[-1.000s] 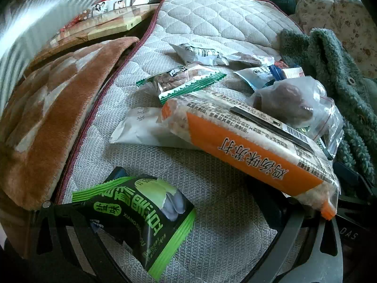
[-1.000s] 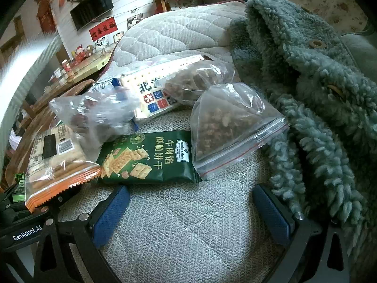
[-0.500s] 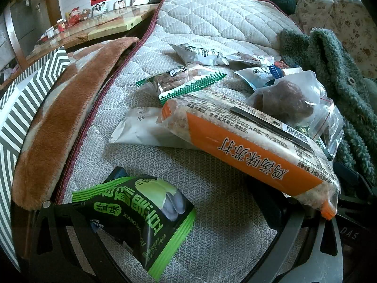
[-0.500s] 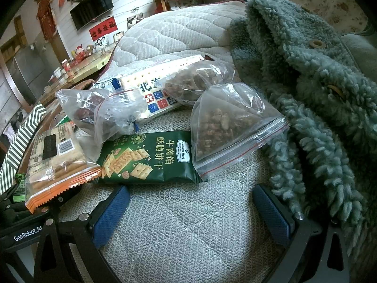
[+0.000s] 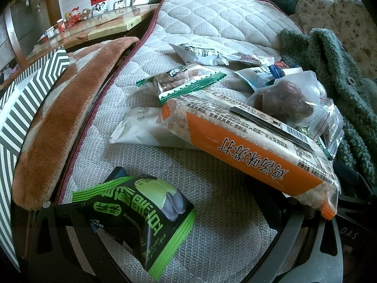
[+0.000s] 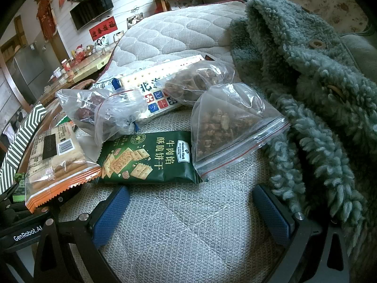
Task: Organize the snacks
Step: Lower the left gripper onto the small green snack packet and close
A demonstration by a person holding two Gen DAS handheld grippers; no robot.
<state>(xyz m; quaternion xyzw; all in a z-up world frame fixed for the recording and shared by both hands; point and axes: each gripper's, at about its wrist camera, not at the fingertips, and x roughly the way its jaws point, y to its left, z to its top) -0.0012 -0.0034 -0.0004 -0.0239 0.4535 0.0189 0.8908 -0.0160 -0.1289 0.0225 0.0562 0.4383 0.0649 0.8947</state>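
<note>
Striped box [image 5: 28, 108] had slid in at the mattress's [image 5: 212, 23] left edge. Left tongs [image 5: 179, 214] gaped around a green packet [image 5: 132, 214]; right tongs [image 6: 190, 212] gaped, empty, before the cracker packet [image 6: 148, 158].

Both wrist views low, close over mattress [image 5: 212, 23]; share orange cracker pack [image 5: 247, 146].

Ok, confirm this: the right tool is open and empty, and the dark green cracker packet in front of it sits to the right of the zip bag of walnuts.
Wrong side. In the right wrist view the dark green cracker packet lies left of the zip bag of walnuts, which overlaps its edge. The right tool is open and empty.
</note>
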